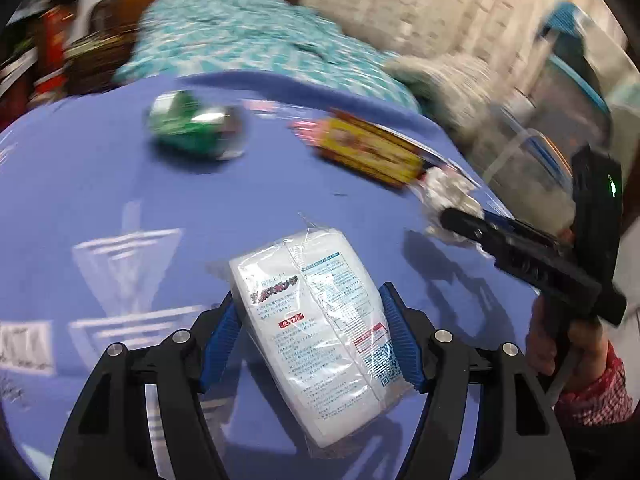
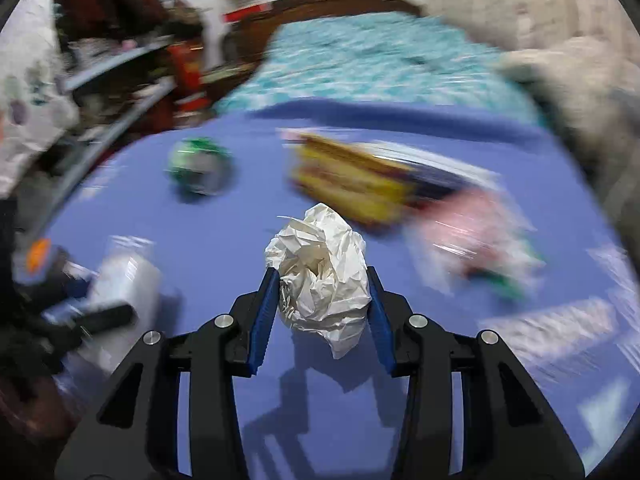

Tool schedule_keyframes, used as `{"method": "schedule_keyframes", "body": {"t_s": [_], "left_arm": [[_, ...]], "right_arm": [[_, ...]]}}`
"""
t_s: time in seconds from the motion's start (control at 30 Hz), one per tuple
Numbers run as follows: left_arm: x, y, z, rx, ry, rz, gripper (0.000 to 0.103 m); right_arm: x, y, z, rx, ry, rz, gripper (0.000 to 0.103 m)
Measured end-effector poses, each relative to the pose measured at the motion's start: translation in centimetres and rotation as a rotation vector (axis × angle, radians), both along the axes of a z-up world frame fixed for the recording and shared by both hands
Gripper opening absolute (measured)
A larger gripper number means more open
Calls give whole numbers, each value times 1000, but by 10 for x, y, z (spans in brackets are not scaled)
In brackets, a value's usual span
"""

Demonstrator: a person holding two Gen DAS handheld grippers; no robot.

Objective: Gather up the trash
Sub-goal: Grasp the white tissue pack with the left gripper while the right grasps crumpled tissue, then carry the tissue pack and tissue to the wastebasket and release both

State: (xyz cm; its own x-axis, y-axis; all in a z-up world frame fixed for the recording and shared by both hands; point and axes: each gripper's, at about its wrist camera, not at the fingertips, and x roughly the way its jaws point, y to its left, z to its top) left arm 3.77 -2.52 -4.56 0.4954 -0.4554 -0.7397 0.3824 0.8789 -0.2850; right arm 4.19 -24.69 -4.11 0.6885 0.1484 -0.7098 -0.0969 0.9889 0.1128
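A: Nearest the lens, the left gripper (image 1: 312, 340) has its blue pads closed against the sides of a white sponge block sealed in clear printed plastic (image 1: 320, 320), jaws held fairly wide by its bulk. It hangs over the near edge of the blue tabletop (image 1: 100, 184).

B: And the right gripper (image 2: 322, 300)?

A: Narrower, pinched on a crumpled ball of white paper (image 2: 320, 268), also above the near part of the table, towards its right side.

B: How should the carry go?

A: I'd keep both grips firm and level. The plastic looks slick, so the packet could slide out if the hold eases. The paper ball is light and springy, held mainly at its middle; a jolt might shake it free.

B: What's left on the table?

A: A crushed green and silver can (image 1: 196, 128) towards the far left, and a flat yellow and red wrapper (image 1: 372, 152) near the far right edge. A pinkish wrapper (image 2: 480, 240) lies by the right edge, too smeared to identify.

B: Any bin?

A: None I can make out. A translucent container with a blue rim (image 1: 560, 128) stands beyond the right edge, but blur hides what it is. The room behind is streaked, and the person shows only as a hand (image 1: 576, 352) with a red checked cuff.
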Motion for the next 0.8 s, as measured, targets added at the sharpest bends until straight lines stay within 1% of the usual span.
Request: {"method": "schedule_keyframes", "body": {"t_s": [0.07, 0.2, 0.27, 0.37, 0.47, 0.57, 0.6, 0.73, 0.8], "left_arm": [[-3, -33, 2, 6, -5, -79, 64], [-1, -91, 3, 33, -18, -191, 65], [-3, -119, 1, 44, -14, -249, 65], [-6, -152, -4, 67, -15, -306, 65], [-9, -182, -7, 94, -28, -351, 66], [-6, -207, -17, 132, -22, -372, 67], [-5, -211, -19, 142, -20, -373, 68], [-4, -218, -28, 192, -19, -359, 72], [-4, -216, -29, 197, -8, -352, 74]], "right_arm": [[-24, -36, -2, -7, 8, -88, 45], [-64, -102, -10, -4, 17, -257, 45], [-79, -127, -15, -1, 23, -322, 45], [-95, -158, -23, 13, 29, -394, 46], [-106, -174, -29, 21, 35, -438, 48], [-112, -182, -35, 45, 42, -447, 55], [-112, -181, -35, 46, 40, -449, 57], [-111, -176, -35, 44, 35, -447, 59], [-112, -177, -35, 57, 34, -443, 61]]}}
